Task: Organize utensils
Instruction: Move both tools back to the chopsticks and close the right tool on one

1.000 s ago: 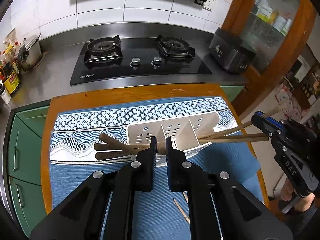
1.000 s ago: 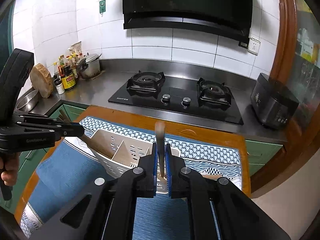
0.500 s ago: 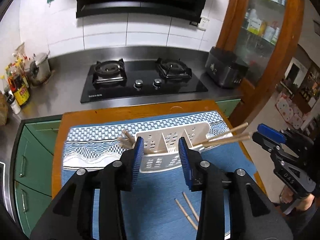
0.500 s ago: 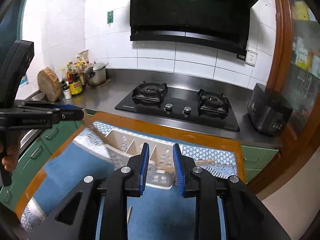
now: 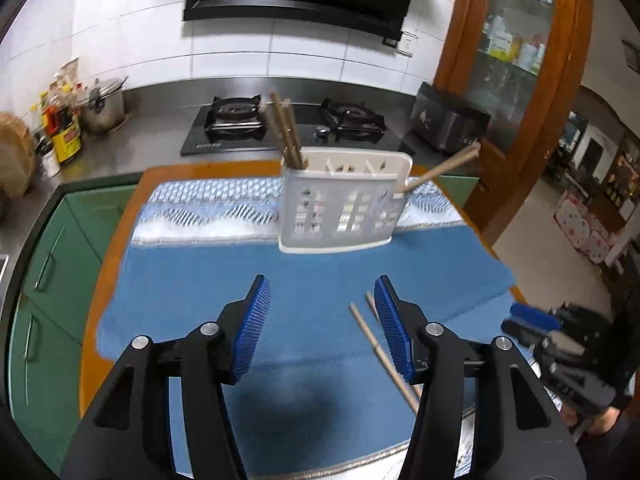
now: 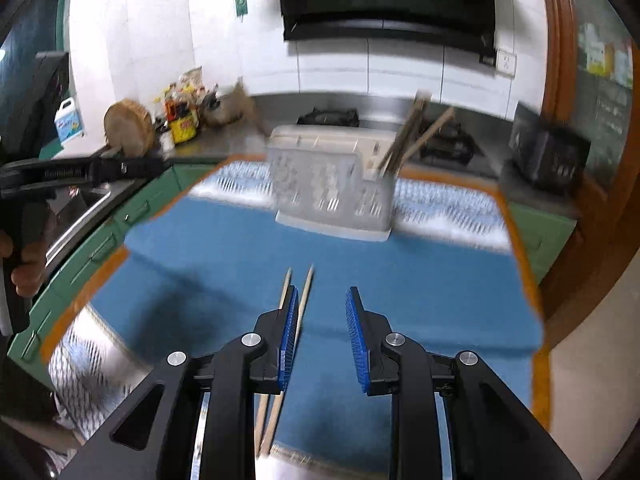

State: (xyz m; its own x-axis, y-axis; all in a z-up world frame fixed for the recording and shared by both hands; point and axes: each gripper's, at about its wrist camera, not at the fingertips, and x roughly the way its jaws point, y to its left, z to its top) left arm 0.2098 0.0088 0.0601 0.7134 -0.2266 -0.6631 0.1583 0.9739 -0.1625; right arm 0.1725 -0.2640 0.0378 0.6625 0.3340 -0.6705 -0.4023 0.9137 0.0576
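A white slotted utensil holder [image 5: 344,204] stands upright on the blue mat, brown handles [image 5: 286,132] sticking from its left compartment and chopsticks [image 5: 438,170] leaning from its right. Two loose chopsticks [image 5: 376,350] lie flat nearer.

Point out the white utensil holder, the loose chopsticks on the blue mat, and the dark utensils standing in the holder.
white utensil holder [image 5: 340,216]: left wrist view, front slotted wall.
loose chopsticks [image 6: 306,294]: right wrist view, shaft of the right stick.
dark utensils [image 5: 286,130]: left wrist view, handles above the holder's left compartment.
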